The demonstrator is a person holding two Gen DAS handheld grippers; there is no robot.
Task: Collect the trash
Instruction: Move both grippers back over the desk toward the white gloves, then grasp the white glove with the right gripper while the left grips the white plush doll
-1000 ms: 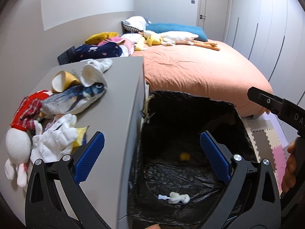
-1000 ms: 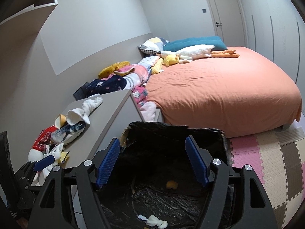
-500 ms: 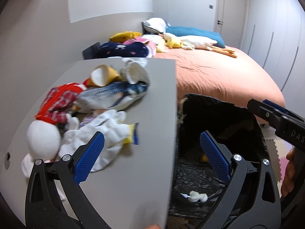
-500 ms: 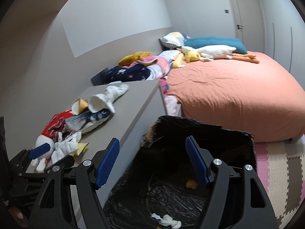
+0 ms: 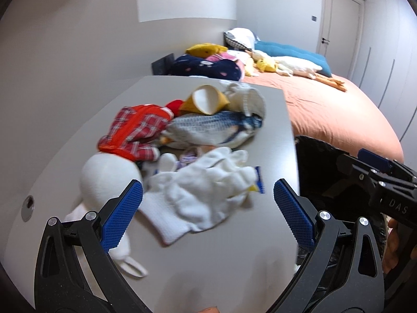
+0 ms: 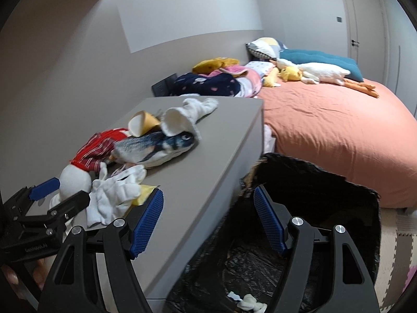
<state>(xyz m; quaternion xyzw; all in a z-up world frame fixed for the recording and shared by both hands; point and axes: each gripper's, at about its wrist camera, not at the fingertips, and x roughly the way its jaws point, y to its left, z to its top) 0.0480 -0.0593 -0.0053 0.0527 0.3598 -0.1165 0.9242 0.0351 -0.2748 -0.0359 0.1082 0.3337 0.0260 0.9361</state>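
Observation:
A grey cabinet top (image 5: 229, 255) carries a pile: a white glove (image 5: 206, 193), a yellow and blue wrapper (image 5: 256, 186) under it, a yellow paper cone (image 5: 206, 100), a fish plush (image 5: 208, 127) and a white doll in red plaid (image 5: 130, 135). My left gripper (image 5: 206, 212) is open and empty, just in front of the glove. My right gripper (image 6: 208, 219) is open and empty, over the cabinet edge and the black-lined bin (image 6: 312, 195). White crumpled trash (image 6: 250, 301) lies in the bin.
A bed with an orange sheet (image 6: 338, 125) lies beyond the bin, with pillows and plush toys at its head. A foam mat (image 6: 401, 245) covers the floor at right. The right gripper also shows in the left wrist view (image 5: 375, 180).
Both grippers have swung left, from over the bin toward the cabinet top. The pile now lies straight ahead of my left gripper. Both stay open.

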